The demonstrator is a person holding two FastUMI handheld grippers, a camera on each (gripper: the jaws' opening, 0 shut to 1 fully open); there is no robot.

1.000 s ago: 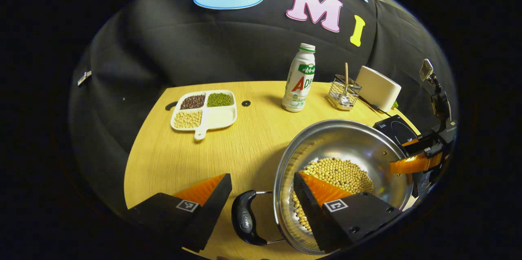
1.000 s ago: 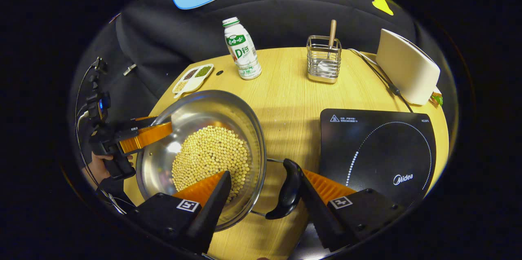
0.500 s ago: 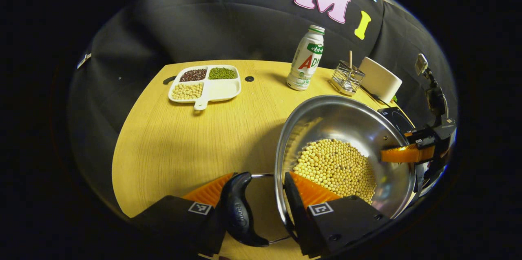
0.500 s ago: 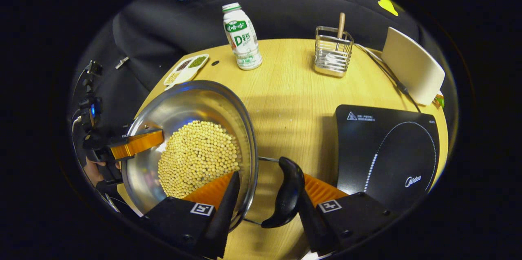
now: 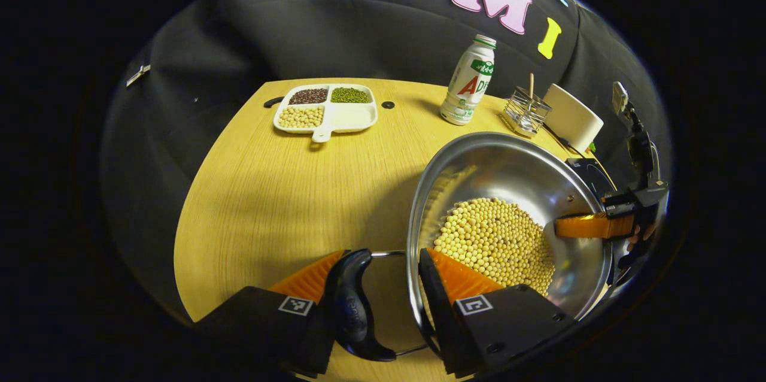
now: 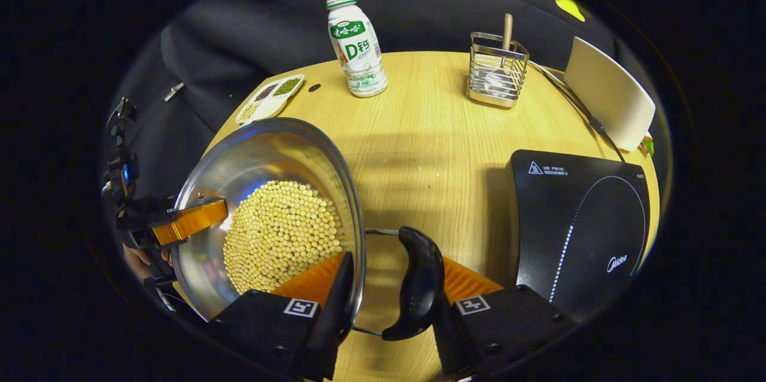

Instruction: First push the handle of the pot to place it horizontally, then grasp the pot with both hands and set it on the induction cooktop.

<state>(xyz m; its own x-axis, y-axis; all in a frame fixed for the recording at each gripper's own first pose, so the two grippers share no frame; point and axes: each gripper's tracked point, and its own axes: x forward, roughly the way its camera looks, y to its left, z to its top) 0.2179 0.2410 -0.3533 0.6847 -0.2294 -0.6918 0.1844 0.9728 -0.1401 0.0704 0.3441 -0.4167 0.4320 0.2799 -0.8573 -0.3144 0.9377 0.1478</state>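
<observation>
Gripping opposite sides, the left tool straddles the pot rim, one finger inside by the beans, the other against its black handle; the right tool mirrors this on the far handle. Both pinch handle and rim together, probably to keep the loaded pot level. It hangs tilted over the surface, left of the induction cooktop. A bottle, wire caddy, white appliance and bean tray stand well back; the path looks open.
</observation>
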